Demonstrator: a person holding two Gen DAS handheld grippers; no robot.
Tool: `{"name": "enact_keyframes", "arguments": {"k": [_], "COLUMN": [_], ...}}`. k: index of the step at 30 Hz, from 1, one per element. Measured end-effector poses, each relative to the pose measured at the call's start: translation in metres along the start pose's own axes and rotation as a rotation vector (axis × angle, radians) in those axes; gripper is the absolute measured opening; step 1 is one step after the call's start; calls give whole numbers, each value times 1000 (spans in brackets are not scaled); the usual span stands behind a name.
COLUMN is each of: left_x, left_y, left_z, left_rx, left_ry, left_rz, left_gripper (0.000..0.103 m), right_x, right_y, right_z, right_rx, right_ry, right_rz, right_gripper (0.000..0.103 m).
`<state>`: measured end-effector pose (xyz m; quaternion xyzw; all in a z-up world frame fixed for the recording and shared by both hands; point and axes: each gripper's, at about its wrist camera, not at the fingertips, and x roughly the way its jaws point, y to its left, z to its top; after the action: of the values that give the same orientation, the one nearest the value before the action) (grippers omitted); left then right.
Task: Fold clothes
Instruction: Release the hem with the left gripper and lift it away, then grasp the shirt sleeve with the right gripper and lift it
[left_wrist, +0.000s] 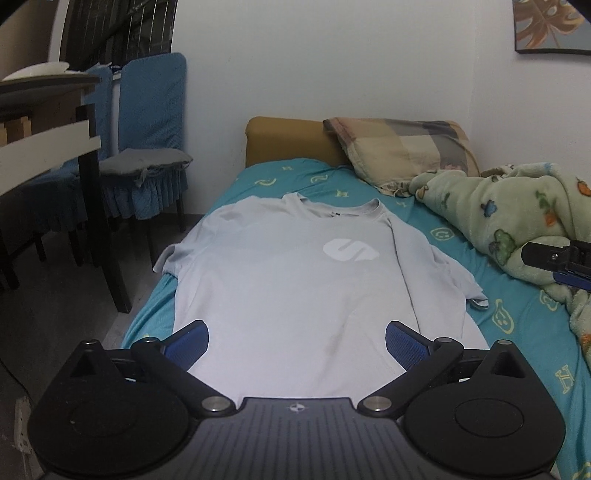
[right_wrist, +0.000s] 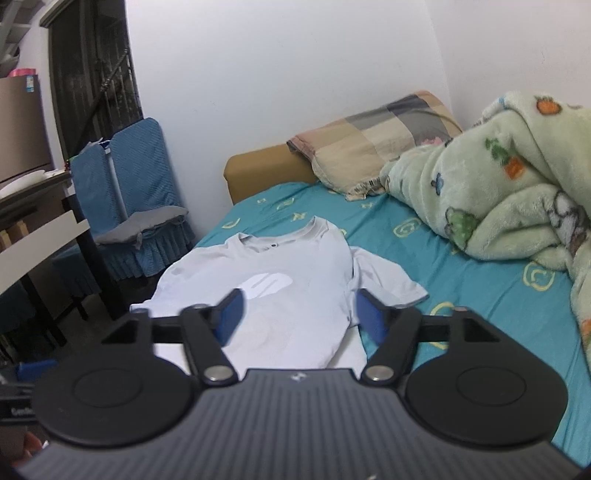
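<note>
A pale grey T-shirt (left_wrist: 295, 280) with a white chest logo lies flat, front up, on the teal bed sheet (left_wrist: 517, 325), collar toward the headboard. Its left sleeve hangs over the bed's left edge. My left gripper (left_wrist: 297, 338) hovers above the shirt's lower part, open, nothing between its blue pads. In the right wrist view the same T-shirt (right_wrist: 295, 280) lies ahead, and my right gripper (right_wrist: 299, 314) is open above its lower right side, empty. The right gripper (left_wrist: 561, 262) also shows at the right edge of the left wrist view, over the blanket.
A crumpled green fleece blanket (right_wrist: 517, 192) fills the bed's right side. A checked pillow (left_wrist: 402, 147) leans on the mustard headboard (left_wrist: 288, 142). Left of the bed stand blue-covered chairs (left_wrist: 147, 147) and a dark table (left_wrist: 48, 122). The white wall lies behind.
</note>
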<state>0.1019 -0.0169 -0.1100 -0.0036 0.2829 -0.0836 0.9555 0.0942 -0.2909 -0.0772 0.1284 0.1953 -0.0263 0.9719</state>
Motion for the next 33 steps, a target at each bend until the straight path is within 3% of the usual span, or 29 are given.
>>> {"name": "enact_keyframes", "arguments": {"k": [5, 11, 17, 20, 23, 26, 28, 31, 33], "left_x": [-3, 6, 22, 30, 38, 45, 48, 53, 54], "left_y": [3, 5, 8, 9, 10, 9, 6, 2, 2], "left_z": [-4, -9, -11, -12, -13, -14, -14, -15, -18], "left_rx": [-18, -43, -75, -91, -107, -98, -93, -101, -118], "left_ry": [7, 14, 13, 13, 13, -11, -19, -18, -46], "left_rz": [0, 6, -13, -23, -33, -70, -92, -125, -152], "left_gripper": [103, 103, 103, 103, 103, 103, 103, 103, 103], "right_x": [11, 63, 137, 174, 210, 235, 244, 249, 245], "right_y": [-11, -71, -158, -178, -181, -170, -163, -152, -153], "right_z": [-1, 7, -13, -25, -30, -25, -15, 2, 20], "right_rx": [44, 277, 563, 603, 561, 430, 358, 191, 133], "right_ry": [24, 61, 104, 138, 160, 141, 146, 136, 84], "right_rz": [-28, -38, -63, -70, -82, -94, -73, -77, -99], "right_gripper": [82, 82, 67, 62, 59, 56, 14, 7, 6]}}
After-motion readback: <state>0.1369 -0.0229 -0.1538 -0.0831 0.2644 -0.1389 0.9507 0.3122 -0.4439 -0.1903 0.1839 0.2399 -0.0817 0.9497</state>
